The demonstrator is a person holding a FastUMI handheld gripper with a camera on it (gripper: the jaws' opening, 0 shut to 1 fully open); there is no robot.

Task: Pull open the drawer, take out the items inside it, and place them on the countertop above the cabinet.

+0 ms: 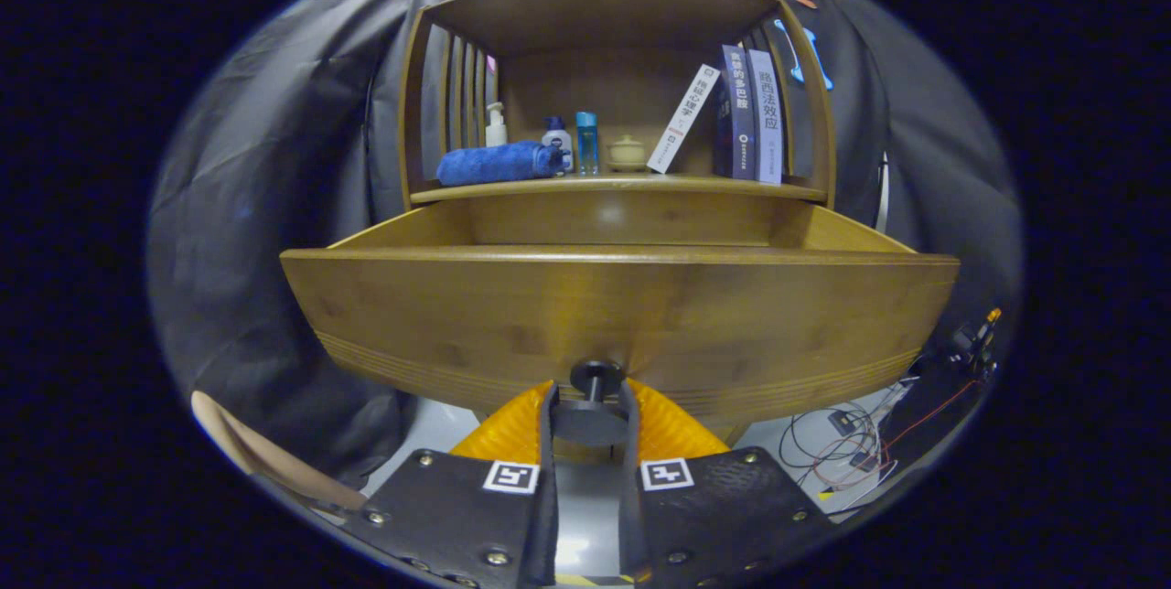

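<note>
Gripper [589, 406] fingers pinch the dark round metal knob [596, 379] of the pulled-out wooden drawer [622, 315] — tugging further risks dragging it clear of the cabinet.

Glossy varnished wood is gleaming across the drawer [618, 315], its knob [596, 378] looking matt dark metal; a towel [499, 163] showing soft nap.

On the shelf you see a rolled blue towel [499, 163], a white pump bottle [496, 125] behind it, two small blue-capped bottles [573, 144], a pale lidded jar [628, 153], one leaning white book [682, 119] and two upright books [752, 113]. Loose wires [846, 450] lie on the floor.
</note>
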